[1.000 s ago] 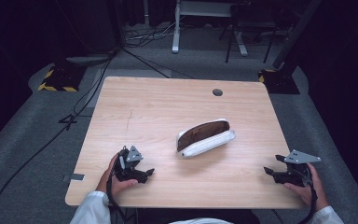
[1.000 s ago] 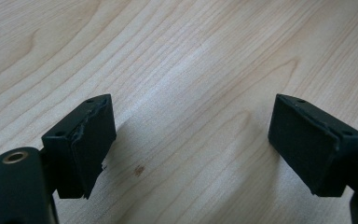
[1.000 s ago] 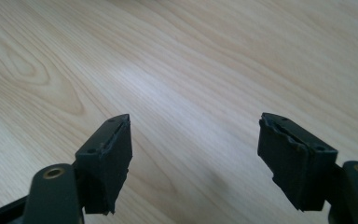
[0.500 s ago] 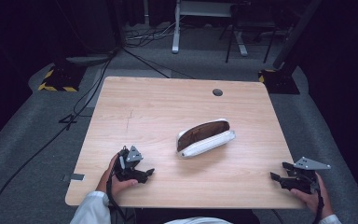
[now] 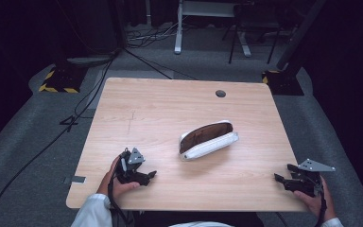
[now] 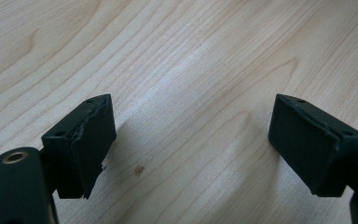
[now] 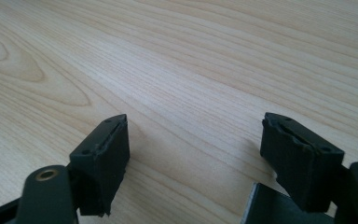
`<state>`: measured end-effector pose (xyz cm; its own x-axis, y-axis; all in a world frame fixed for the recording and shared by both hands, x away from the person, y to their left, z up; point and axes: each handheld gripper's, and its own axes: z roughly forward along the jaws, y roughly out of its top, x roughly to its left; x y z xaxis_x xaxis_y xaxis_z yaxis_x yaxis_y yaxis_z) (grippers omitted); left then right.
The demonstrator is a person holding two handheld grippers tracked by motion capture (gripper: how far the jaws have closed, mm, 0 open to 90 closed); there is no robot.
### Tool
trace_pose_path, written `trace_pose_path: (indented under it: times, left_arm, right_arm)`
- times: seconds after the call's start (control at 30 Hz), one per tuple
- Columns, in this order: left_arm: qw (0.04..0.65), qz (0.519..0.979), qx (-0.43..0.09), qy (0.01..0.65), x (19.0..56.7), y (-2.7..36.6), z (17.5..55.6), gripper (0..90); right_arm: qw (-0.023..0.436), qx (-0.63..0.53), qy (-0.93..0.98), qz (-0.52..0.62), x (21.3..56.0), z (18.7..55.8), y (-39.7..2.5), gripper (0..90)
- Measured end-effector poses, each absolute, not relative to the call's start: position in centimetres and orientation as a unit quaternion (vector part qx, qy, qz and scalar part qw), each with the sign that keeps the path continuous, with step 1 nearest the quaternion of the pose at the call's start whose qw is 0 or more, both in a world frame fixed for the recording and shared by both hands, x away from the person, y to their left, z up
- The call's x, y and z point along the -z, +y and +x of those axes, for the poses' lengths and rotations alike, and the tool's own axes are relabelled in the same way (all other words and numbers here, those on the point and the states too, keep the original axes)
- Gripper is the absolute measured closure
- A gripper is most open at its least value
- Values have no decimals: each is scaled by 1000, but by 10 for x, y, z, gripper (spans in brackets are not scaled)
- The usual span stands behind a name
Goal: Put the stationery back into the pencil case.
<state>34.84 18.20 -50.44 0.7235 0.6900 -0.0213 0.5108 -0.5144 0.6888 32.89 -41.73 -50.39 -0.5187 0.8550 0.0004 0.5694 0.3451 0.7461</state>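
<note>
The left tongs (image 5: 146, 176) sit where they were a second ago, while the right tongs (image 5: 283, 176) have drawn back toward the near right corner of the worktop (image 5: 170, 109), farther from the case (image 5: 208, 140). The case, white outside and brown within, lies open on its side between the two tongs, ahead of both and well apart from each. Left tongs: spread wide, holding nothing, low over bare wood. Right tongs: spread wide too, empty, by the worktop's right edge.
</note>
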Motion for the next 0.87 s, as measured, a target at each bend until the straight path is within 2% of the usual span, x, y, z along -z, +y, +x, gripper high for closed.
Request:
trace_pose_path:
  times: [0.87]
  left_arm:
    - [346, 862, -133, 347, 504, 182, 349, 147]
  right_arm:
    - [205, -355, 792, 452, 504, 330, -418, 245]
